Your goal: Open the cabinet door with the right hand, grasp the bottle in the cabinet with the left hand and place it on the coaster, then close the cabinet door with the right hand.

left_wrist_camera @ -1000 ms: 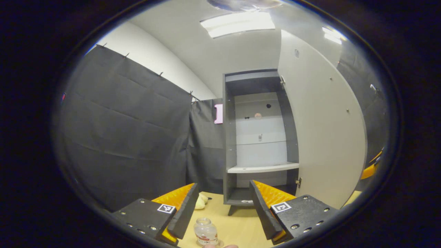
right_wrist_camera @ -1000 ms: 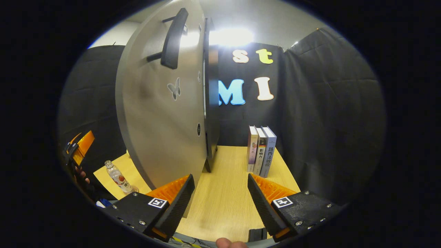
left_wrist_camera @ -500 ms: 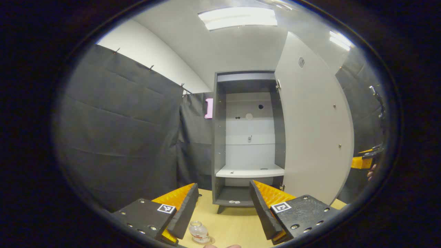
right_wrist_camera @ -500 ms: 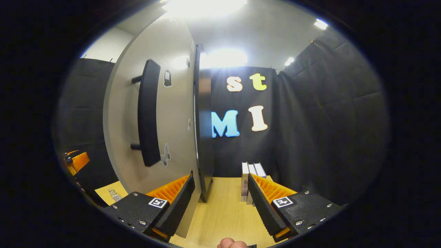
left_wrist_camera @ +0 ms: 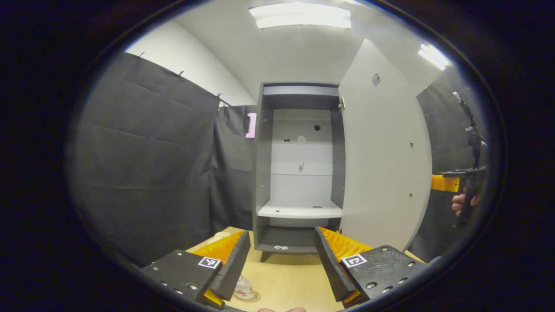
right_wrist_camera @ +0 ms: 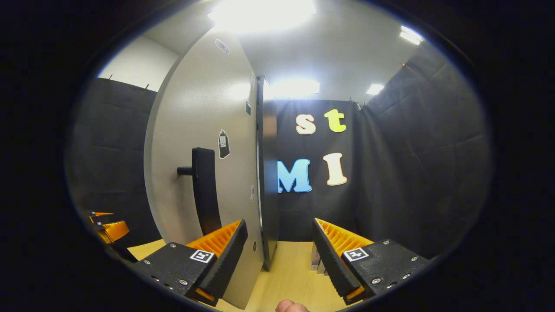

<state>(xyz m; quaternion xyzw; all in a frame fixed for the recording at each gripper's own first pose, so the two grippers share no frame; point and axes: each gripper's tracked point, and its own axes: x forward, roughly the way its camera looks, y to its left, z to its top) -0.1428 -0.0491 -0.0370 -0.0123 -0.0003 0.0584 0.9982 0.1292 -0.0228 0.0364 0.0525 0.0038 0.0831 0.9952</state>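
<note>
The clear bottle (left_wrist_camera: 244, 288) stands upright on a round coaster (left_wrist_camera: 252, 297) on the table, low in the left gripper view beside my left finger. My left gripper (left_wrist_camera: 282, 260) is open and empty, above and apart from the bottle. Ahead, the grey cabinet (left_wrist_camera: 263, 164) stands with its pale door (left_wrist_camera: 381, 164) swung wide. In the right gripper view my right gripper (right_wrist_camera: 279, 255) is open, close to the door's outer face (right_wrist_camera: 199, 117), with the black handle (right_wrist_camera: 204, 190) just left of it. Nothing is between its fingers.
The cabinet's white shelf (left_wrist_camera: 299, 211) carries only small specks. Wooden table (left_wrist_camera: 286, 281) runs under both grippers. Books (right_wrist_camera: 315, 260) peek from behind my right finger. The right gripper (left_wrist_camera: 446, 183) and a hand (left_wrist_camera: 461, 203) show beyond the door's edge. A pale object (left_wrist_camera: 219, 236) lies left.
My left gripper has drawn back from the bottle, which sank toward the bottom edge. My right gripper rose beside the door; the handle now sits lower and nearer, and the books are mostly hidden.
</note>
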